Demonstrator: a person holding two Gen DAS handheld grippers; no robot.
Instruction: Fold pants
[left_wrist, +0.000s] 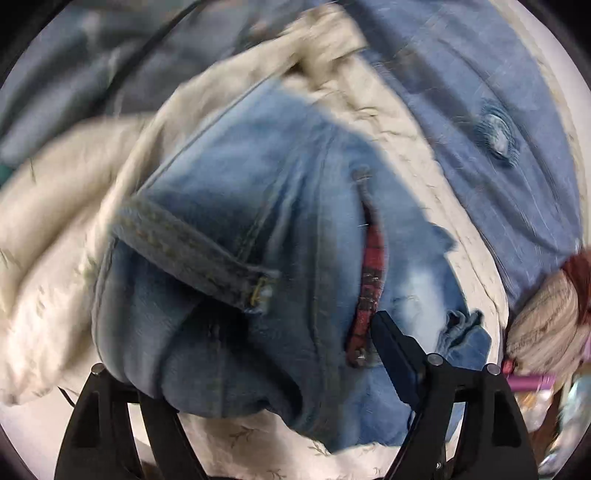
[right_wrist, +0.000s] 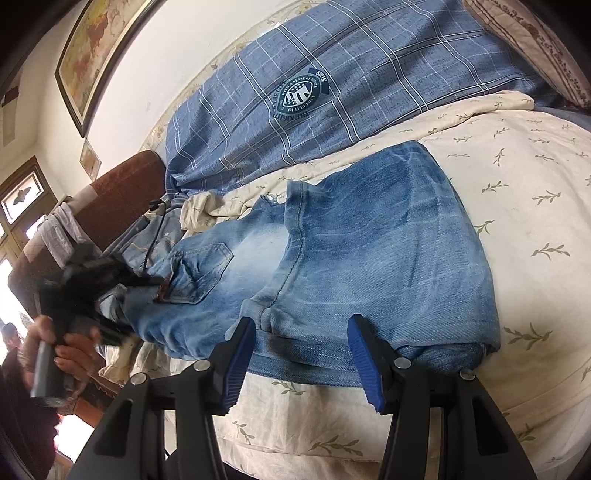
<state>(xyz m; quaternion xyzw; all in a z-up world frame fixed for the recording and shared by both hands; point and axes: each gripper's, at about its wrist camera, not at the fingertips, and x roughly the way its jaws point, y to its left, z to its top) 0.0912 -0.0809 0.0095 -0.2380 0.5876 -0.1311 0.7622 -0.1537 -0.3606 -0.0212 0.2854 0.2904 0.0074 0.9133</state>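
On the cream leaf-print quilt (right_wrist: 517, 229) the jeans (right_wrist: 369, 240) lie partly folded, the waist end to the left still bunched. There the left gripper (left_wrist: 258, 354) tilts steeply down with that denim between its wide jaws (whether the pads press, I cannot tell). The right gripper (right_wrist: 301, 354) hovers, jaws apart and empty, over the folded edge; next, probably, carry the waist over.

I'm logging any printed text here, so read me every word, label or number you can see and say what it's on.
Crest on the blue checked cloth: it carries lettering, but this is turned over and too small to read reliably.
Framed picture on the wall: no readable text.
Jeans: no readable label in either view; the left wrist view is blurred.
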